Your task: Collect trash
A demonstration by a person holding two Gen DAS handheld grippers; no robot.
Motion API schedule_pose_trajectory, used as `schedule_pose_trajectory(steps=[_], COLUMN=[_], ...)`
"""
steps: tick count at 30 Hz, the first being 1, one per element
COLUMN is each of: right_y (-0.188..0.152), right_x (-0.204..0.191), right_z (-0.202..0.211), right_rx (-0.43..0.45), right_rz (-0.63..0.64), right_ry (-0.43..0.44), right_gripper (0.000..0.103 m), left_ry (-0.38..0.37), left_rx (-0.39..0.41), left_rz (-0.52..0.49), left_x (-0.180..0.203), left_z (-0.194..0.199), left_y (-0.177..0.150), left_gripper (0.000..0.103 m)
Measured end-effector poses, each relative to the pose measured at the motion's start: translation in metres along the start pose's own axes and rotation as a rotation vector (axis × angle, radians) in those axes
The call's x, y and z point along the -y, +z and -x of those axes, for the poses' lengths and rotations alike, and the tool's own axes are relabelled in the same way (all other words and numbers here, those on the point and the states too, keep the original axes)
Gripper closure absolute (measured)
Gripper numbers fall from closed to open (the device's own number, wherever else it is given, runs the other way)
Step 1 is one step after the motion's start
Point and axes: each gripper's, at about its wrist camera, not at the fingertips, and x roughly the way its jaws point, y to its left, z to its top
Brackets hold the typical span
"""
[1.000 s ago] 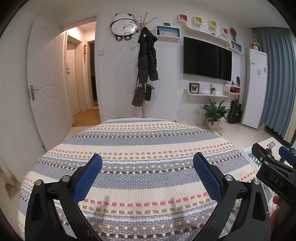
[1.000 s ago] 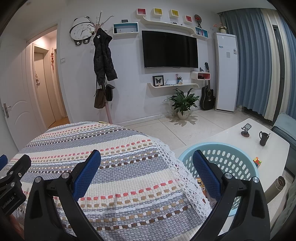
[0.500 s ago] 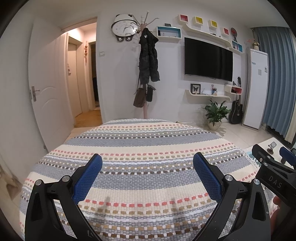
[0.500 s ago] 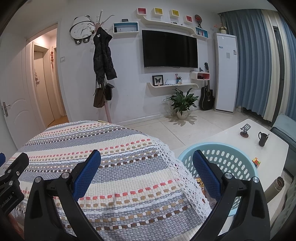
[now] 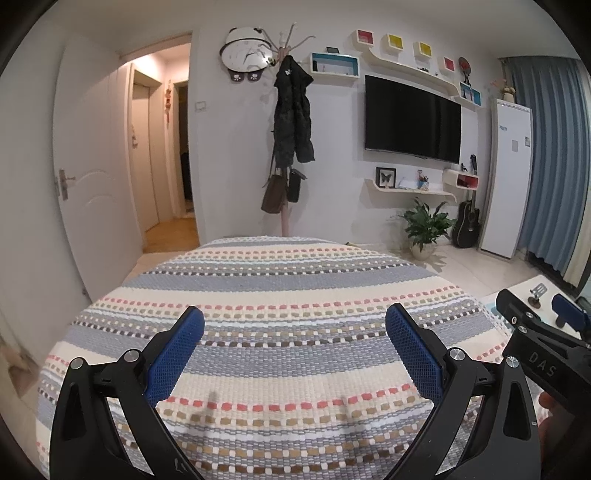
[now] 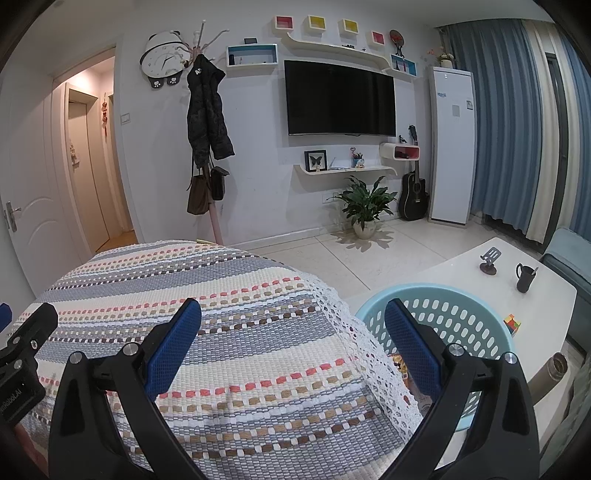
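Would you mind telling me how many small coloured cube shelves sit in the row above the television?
4. Left to right in the right wrist view: red, yellow, yellow, red. All sit above the television; none looks hidden.

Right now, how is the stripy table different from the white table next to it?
The stripy table wears a woven cloth of grey, cream and pink bands with a lacy edge; the white table is bare and smooth. Nothing sits on the visible part of the stripy table, while the white table carries a dark mug, a colour cube and a blue basket. Neither hand-held gripper touches either.
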Motion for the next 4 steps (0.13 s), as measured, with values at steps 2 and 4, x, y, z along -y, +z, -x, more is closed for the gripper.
schedule_pose_trajectory(steps=[2, 4], right_y=[0.0003, 0.0005], right_x=[0.0006, 0.0006], right_z=[-0.0003, -0.0001], right_rx=[0.000, -0.001], right_rz=[-0.001, 0.000], right_ry=[0.001, 0.000], right_gripper=[0.008, 0.008], left_ry=[0.004, 0.004], left_rx=[0.002, 0.001], left_rz=[0.004, 0.003], left_x=[-0.0018, -0.0018], left_z=[0.0003, -0.0003], left_y=[-0.0001, 0.0006], left_gripper=[0.008, 0.008])
